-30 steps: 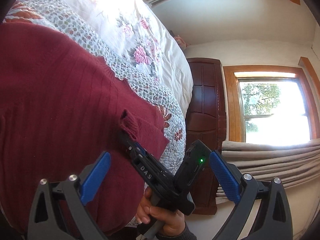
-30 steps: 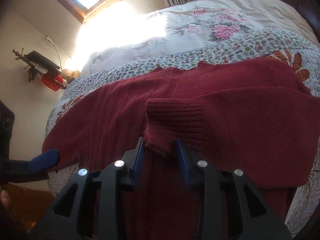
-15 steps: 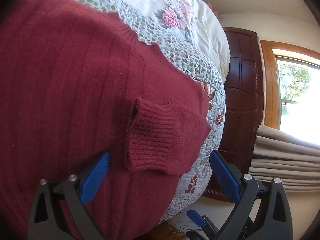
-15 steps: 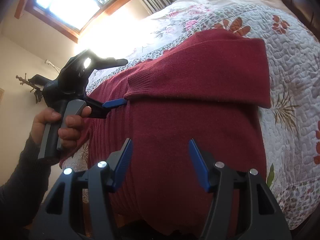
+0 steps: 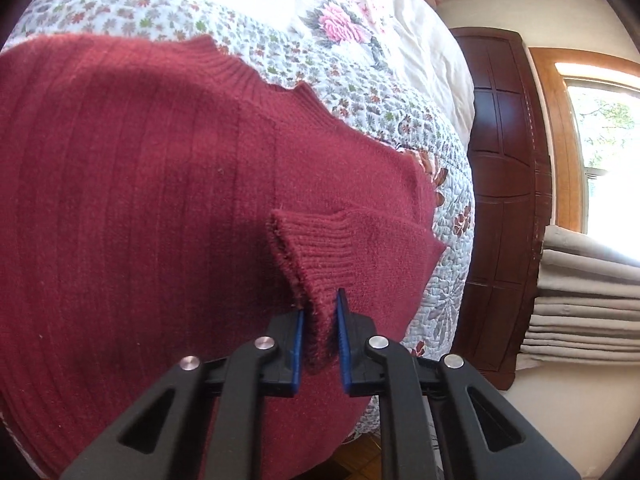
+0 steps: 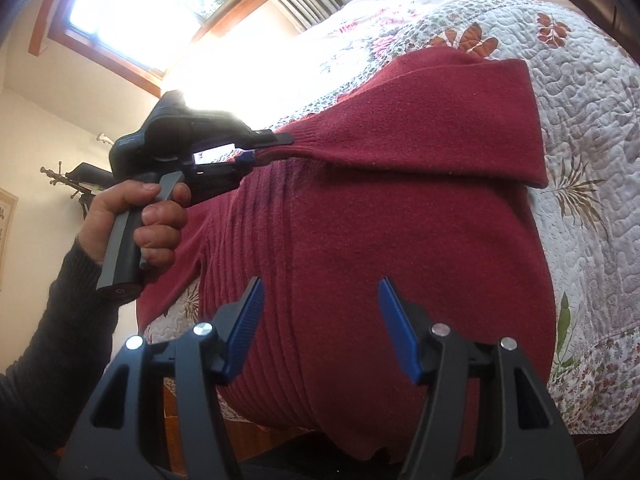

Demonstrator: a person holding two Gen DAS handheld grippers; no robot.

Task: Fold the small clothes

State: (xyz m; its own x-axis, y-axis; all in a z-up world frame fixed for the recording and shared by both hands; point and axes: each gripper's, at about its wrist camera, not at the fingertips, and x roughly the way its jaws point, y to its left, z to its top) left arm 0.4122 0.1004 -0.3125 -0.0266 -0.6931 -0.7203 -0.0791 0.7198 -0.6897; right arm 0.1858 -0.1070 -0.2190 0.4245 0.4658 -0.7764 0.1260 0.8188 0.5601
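Observation:
A dark red knit sweater lies spread on the quilted bed, also filling the right wrist view. One sleeve is folded across its body, and its ribbed cuff is pinched in my left gripper, which is shut on it. From the right wrist view the left gripper shows held in a hand, gripping the cuff end of the sleeve. My right gripper hovers open over the sweater's lower body with nothing between its fingers.
A floral quilt covers the bed, with a white rose-patterned duvet beyond. A dark wooden wardrobe and curtains by a window stand at the right. A sleeved forearm is at the left.
The right gripper let go of the cuff, opened and drew back toward the hem. The left gripper moved in and shut on the cuff.

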